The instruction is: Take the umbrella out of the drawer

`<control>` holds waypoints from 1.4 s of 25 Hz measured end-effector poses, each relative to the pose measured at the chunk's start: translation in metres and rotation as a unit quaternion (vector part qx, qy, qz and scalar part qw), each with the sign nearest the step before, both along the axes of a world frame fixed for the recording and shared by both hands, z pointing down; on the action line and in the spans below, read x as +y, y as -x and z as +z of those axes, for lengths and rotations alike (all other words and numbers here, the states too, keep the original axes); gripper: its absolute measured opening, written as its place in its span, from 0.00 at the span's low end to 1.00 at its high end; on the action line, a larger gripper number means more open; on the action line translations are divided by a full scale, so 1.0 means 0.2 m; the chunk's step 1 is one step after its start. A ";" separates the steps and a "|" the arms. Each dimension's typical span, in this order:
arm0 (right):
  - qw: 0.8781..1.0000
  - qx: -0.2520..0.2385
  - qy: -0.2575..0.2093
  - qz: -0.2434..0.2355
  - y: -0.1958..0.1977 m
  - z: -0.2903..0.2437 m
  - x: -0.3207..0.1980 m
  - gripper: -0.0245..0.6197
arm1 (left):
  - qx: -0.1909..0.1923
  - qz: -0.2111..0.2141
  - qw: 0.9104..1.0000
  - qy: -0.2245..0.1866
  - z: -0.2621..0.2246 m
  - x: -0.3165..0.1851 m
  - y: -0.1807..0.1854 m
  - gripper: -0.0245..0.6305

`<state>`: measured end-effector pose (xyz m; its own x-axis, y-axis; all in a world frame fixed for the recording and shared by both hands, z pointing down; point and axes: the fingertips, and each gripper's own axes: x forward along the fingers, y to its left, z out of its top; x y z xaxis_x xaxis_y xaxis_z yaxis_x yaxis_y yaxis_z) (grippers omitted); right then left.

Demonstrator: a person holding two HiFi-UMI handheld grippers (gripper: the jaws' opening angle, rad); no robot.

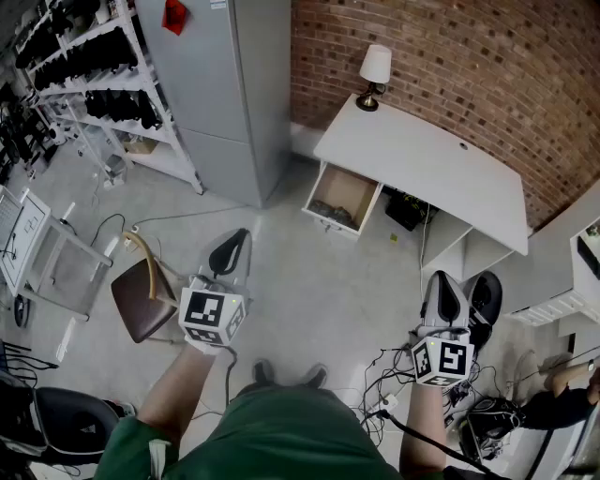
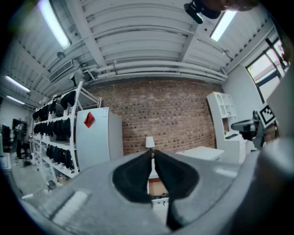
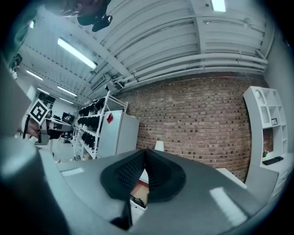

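Left hand-held gripper (image 1: 236, 242): jaws pressed together at the tips, nothing between them. It is held out over the floor (image 1: 309, 281), well short of the table (image 1: 422, 159).
Right hand-held gripper (image 1: 442, 281): jaws pressed together and empty. It is held out level beside the left one and faces the table.
Drawer (image 1: 351, 187): pulled open from the left end of the table, with its light wooden bottom showing.
Umbrella (image 1: 333, 214): a dark bundle lying in the drawer, against the front wall. Neither gripper touches it. Its shape is too small to make out in the head view. In the right gripper view it shows as a dark lump (image 3: 137, 201) just under the closed jaws.
Table: white, set against the brick wall (image 1: 469, 66). Its top is bare apart from the lamp (image 1: 373, 75) at the far left corner.
Cabinet (image 1: 225, 84): tall and grey, standing left of the table, with a red tag (image 1: 174, 14) near its top.
Shelf rack (image 1: 94, 66): white, left of the cabinet, with rows of dark items on it.
Stool (image 1: 141, 300): brown seat, on the floor just left of the left hand-held gripper.
Cables (image 1: 394, 375): a dark tangle on the floor below the right hand-held gripper.
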<state>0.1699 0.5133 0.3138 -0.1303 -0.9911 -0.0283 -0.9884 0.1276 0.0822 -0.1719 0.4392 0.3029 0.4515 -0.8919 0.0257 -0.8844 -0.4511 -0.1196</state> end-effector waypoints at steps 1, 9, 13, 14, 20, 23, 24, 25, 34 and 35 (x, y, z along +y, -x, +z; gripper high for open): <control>1.000 0.001 0.000 0.000 -0.01 0.00 0.00 0.04 | 0.000 0.000 1.000 0.000 0.00 0.00 -0.01 0.06; 1.000 -0.006 0.001 -0.017 -0.09 0.03 -0.03 0.04 | -0.005 -0.006 1.000 0.002 0.01 -0.01 -0.09 0.06; 0.999 -0.009 0.010 -0.030 -0.18 0.05 -0.07 0.04 | -0.007 -0.018 1.000 0.005 0.03 -0.01 -0.15 0.06; 0.999 -0.010 0.013 -0.032 -0.19 0.05 -0.08 0.04 | -0.007 -0.020 1.000 0.007 0.03 0.00 -0.16 0.06; 0.999 -0.013 0.019 -0.029 -0.25 0.10 -0.10 0.06 | -0.009 -0.030 0.999 0.016 0.11 0.03 -0.18 0.09; 0.999 -0.022 0.023 -0.017 -0.30 0.10 -0.15 0.18 | -0.009 -0.035 0.999 0.016 0.11 -0.02 -0.18 0.21; 0.999 -0.024 0.025 -0.015 -0.31 0.10 -0.17 0.18 | -0.009 -0.035 0.999 0.018 0.12 -0.05 -0.19 0.23; 0.999 -0.025 0.027 -0.013 -0.33 0.10 -0.20 0.18 | -0.009 -0.033 0.999 0.020 0.12 -0.07 -0.19 0.25; 0.998 -0.021 0.059 -0.012 -0.29 0.20 -0.50 0.33 | 0.015 -0.016 0.999 0.045 0.28 -0.44 -0.19 0.31; 0.998 -0.018 0.062 -0.011 -0.28 0.21 -0.55 0.33 | 0.019 -0.016 0.999 0.048 0.29 -0.49 -0.18 0.31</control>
